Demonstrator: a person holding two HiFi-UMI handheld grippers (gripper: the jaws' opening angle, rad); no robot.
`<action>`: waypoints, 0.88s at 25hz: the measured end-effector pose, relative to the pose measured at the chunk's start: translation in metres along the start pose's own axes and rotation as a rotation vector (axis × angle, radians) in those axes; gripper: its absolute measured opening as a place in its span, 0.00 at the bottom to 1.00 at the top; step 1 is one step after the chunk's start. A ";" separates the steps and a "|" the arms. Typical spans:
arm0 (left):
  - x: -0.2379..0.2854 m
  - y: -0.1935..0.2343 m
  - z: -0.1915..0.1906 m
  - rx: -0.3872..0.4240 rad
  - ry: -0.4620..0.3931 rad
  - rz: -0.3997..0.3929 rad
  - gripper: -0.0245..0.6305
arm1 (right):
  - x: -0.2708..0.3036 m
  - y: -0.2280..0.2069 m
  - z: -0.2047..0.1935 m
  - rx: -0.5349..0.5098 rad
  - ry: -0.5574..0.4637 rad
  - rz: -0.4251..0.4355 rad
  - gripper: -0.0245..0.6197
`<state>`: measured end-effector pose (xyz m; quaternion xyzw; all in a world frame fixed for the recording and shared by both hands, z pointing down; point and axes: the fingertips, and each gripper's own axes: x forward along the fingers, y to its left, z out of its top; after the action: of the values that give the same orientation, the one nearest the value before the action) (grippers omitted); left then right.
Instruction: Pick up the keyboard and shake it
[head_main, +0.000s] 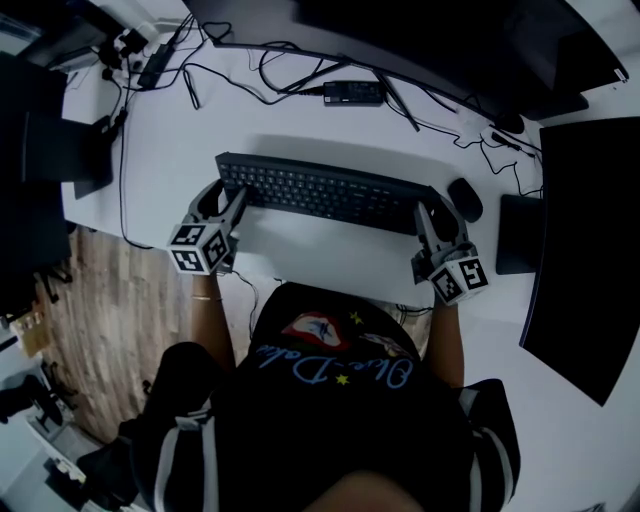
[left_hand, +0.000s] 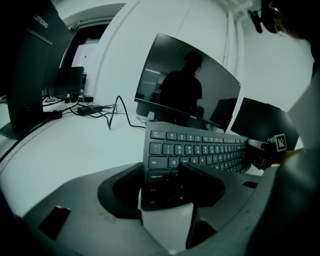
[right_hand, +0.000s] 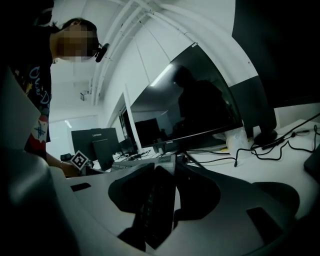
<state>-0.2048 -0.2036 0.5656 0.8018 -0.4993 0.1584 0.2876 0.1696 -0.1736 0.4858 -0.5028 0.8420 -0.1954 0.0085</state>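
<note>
A black keyboard (head_main: 320, 193) stretches across the white desk (head_main: 300, 255), with a shadow behind it. My left gripper (head_main: 225, 195) is shut on its left end. In the left gripper view (left_hand: 161, 172) one jaw lies over the keys near caps lock and the other under the corner of the keyboard (left_hand: 210, 147). My right gripper (head_main: 432, 212) is shut on the right end. The right gripper view (right_hand: 162, 172) has the keyboard (right_hand: 157, 210) edge-on between the jaws. Whether the keyboard rests on the desk or hangs just above it I cannot tell.
A black mouse (head_main: 465, 198) lies just right of the keyboard, beside a dark pad (head_main: 520, 235). A wide curved monitor (head_main: 400, 40) stands behind, with a power brick (head_main: 353, 92) and loose cables in front of it. Another dark screen (head_main: 590, 250) fills the right side.
</note>
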 end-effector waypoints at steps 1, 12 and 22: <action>0.001 0.000 0.000 0.005 0.007 -0.001 0.38 | 0.001 -0.002 -0.003 0.007 0.006 -0.007 0.21; 0.015 0.008 0.000 0.031 0.041 0.015 0.38 | 0.018 -0.025 -0.026 0.045 0.097 -0.053 0.22; 0.022 0.007 0.000 0.019 0.065 0.036 0.38 | 0.029 -0.040 -0.042 0.025 0.207 -0.100 0.24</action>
<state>-0.2005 -0.2219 0.5795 0.7898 -0.5025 0.1941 0.2933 0.1797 -0.2017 0.5433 -0.5213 0.8097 -0.2569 -0.0817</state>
